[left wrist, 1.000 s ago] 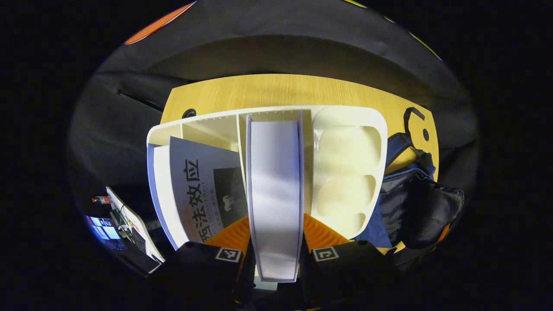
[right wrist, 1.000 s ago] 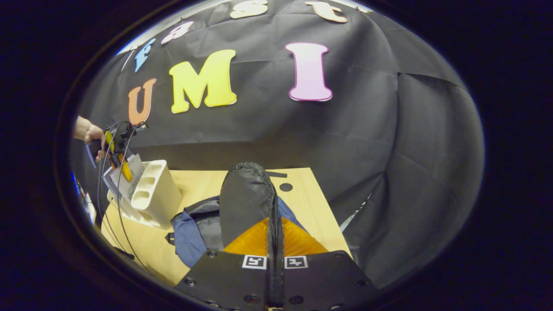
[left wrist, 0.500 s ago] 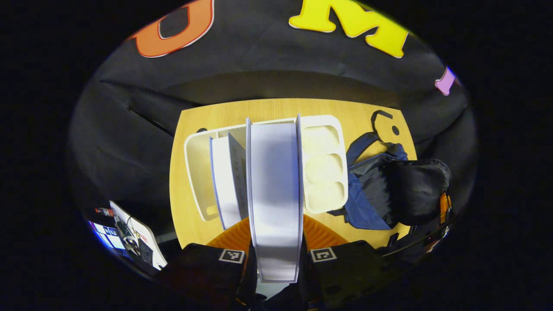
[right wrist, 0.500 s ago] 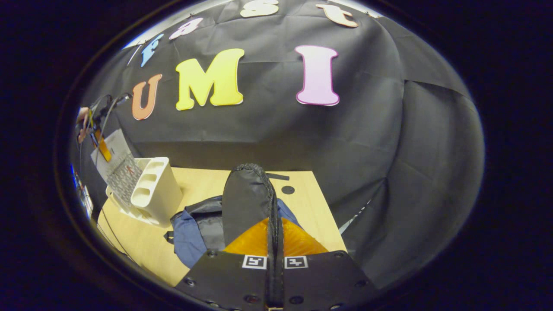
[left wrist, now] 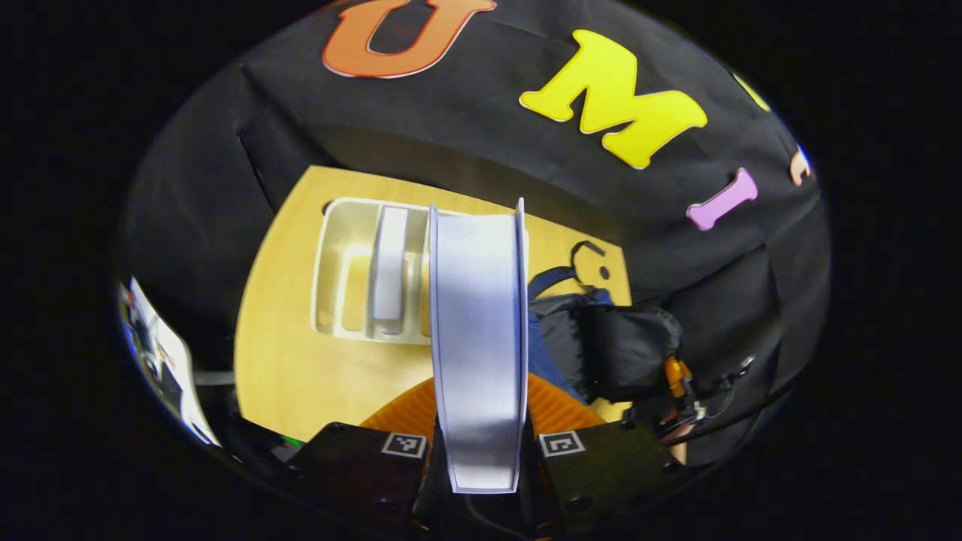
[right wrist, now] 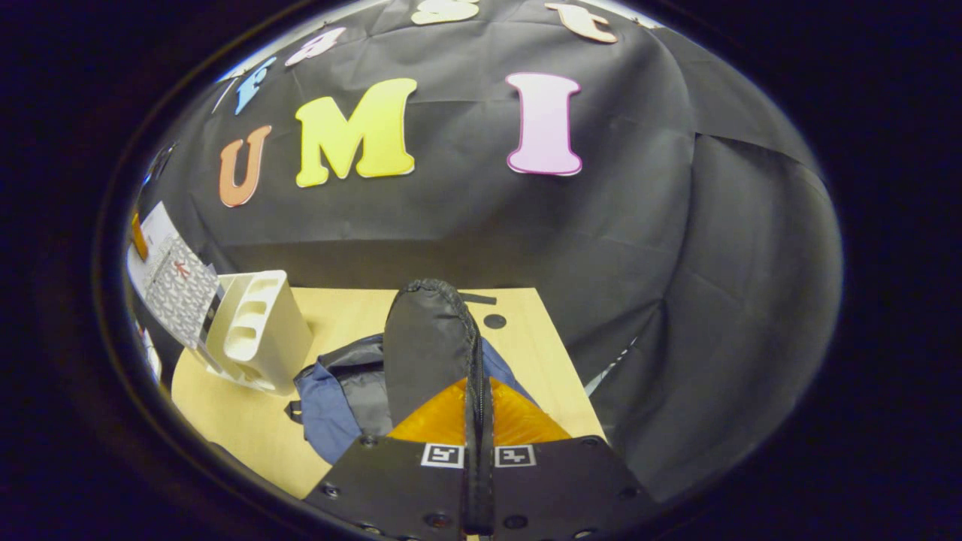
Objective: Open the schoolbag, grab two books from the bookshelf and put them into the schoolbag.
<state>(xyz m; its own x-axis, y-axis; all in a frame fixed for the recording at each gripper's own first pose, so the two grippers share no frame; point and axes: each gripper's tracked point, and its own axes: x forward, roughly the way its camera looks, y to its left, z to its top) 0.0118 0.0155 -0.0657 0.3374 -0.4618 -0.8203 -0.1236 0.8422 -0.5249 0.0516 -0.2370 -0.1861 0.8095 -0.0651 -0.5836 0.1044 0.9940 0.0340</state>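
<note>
the light wooden table (right wrist: 248, 421) sits in front of the black cloth wall (right wrist: 639, 248). in the left gripper view you look down on the table from high up.

the blue and black cloth schoolbag (right wrist: 338, 398) lies on the table, near the middle. its black flap (right wrist: 425, 353) is pulled up and stands tall. in the left gripper view the schoolbag (left wrist: 601, 346) is to the right of the shelf.

the cream plastic bookshelf (right wrist: 259, 330) stands on the table just beside the schoolbag, on its left. in the left gripper view the bookshelf (left wrist: 338, 278) is seen from above, and one white book (left wrist: 389, 274) stands in it between the dividers.

the white and grey book (left wrist: 479, 338) is up in the air, above the table and out of the shelf. the left gripper (left wrist: 481, 443) pinches it tight, one finger on each cover, and we see its page edge. in the right gripper view this book (right wrist: 176, 285) hangs above the shelf at the far left.

the right gripper (right wrist: 479, 421) has its two fingers pressed on the edge of the black flap, holding it up.
</note>
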